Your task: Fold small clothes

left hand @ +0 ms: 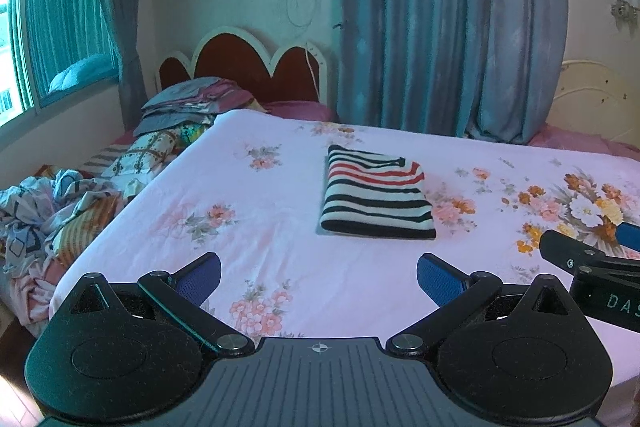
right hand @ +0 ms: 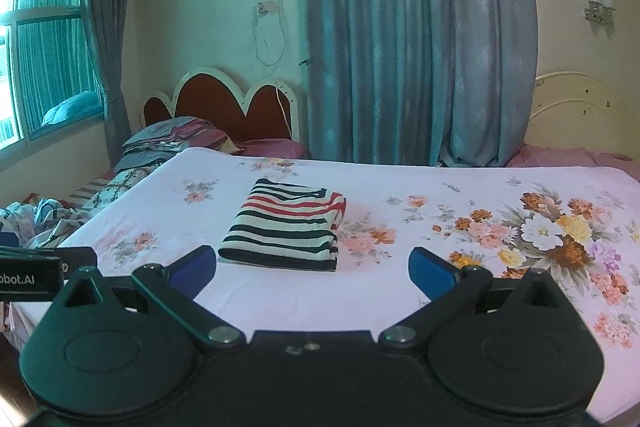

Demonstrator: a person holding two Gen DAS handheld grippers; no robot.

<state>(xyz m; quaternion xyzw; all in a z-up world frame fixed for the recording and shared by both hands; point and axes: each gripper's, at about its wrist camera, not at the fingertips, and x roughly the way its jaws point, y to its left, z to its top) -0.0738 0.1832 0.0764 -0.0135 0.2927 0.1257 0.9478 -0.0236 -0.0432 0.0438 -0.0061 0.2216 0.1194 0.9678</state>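
A small striped garment (left hand: 376, 193), white with black and red stripes, lies folded into a neat rectangle on the pink floral bed sheet (left hand: 260, 223). It also shows in the right wrist view (right hand: 286, 225). My left gripper (left hand: 319, 277) is open and empty, held above the sheet a little short of the garment. My right gripper (right hand: 312, 269) is open and empty, close to the garment's near edge. The right gripper also shows at the right edge of the left wrist view (left hand: 592, 259). Part of the left gripper shows at the left edge of the right wrist view (right hand: 40, 267).
A heap of loose patterned clothes (left hand: 52, 215) lies left of the bed. Stacked bedding (left hand: 188, 103) sits by the red headboard (left hand: 248, 63). Blue curtains (left hand: 448, 27) hang behind the bed. A window (left hand: 48, 27) is at the left.
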